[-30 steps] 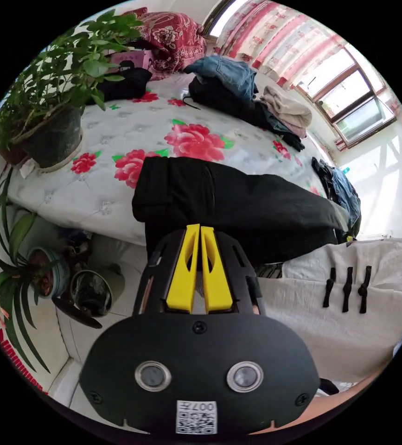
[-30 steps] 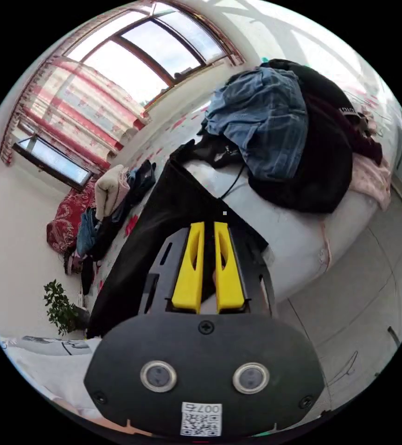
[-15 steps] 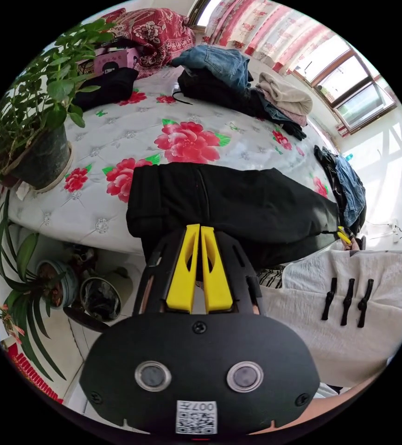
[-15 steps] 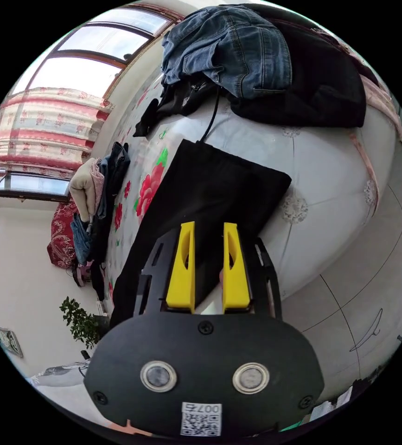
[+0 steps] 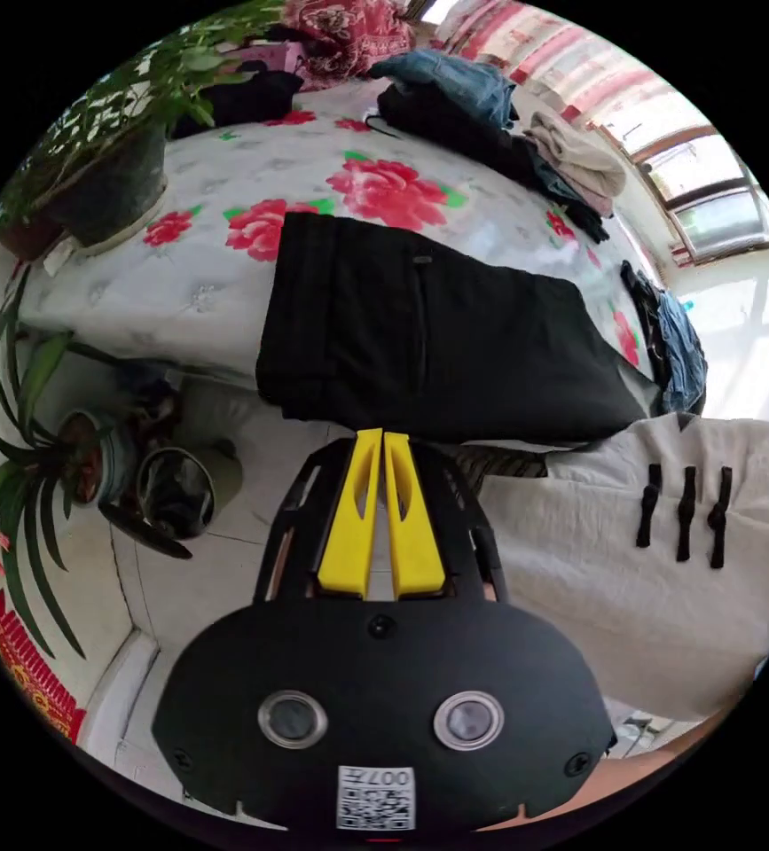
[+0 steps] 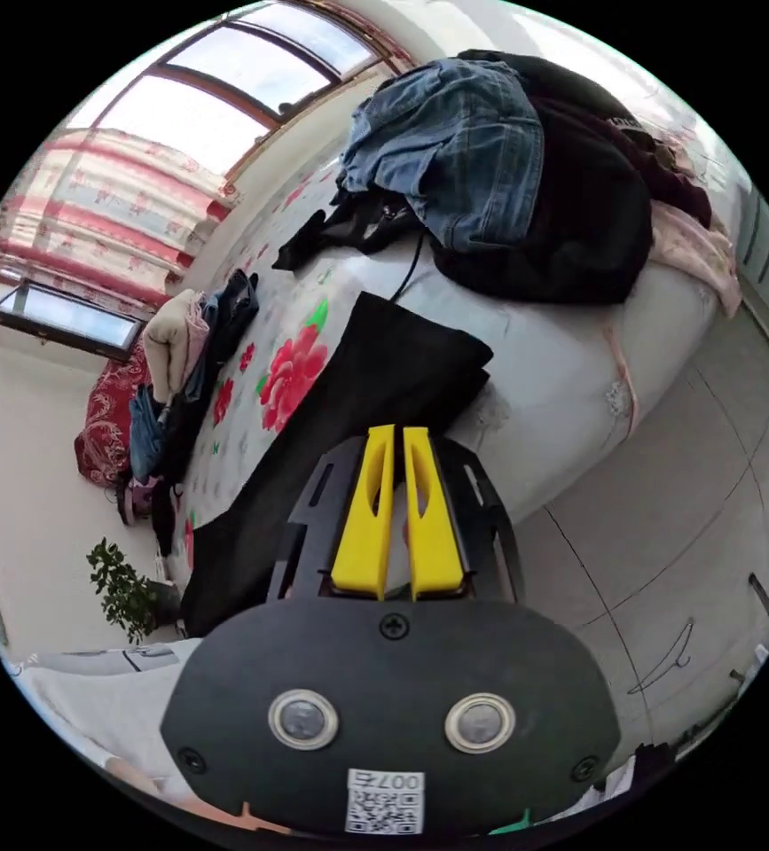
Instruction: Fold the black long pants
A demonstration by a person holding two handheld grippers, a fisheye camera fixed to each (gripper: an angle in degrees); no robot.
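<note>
At lower left of the right gripper view, the black long pants (image 6: 349, 417) run behind the right gripper (image 6: 395, 434), their near end hidden.

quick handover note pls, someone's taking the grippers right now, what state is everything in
Left gripper: jaws closed together, holding nothing, just off the near edge of the black pants.
Right gripper: jaws closed together, empty, near the other end of the pants.
Pants: lying flat in a folded rectangle at the edge of the flowered mattress, partly overhanging it.
Done: pants look folded at least once and set down.
Left: probably one more fold to make them compact, then tidy the edges. Other clothes piles on the bed are untouched.
</note>
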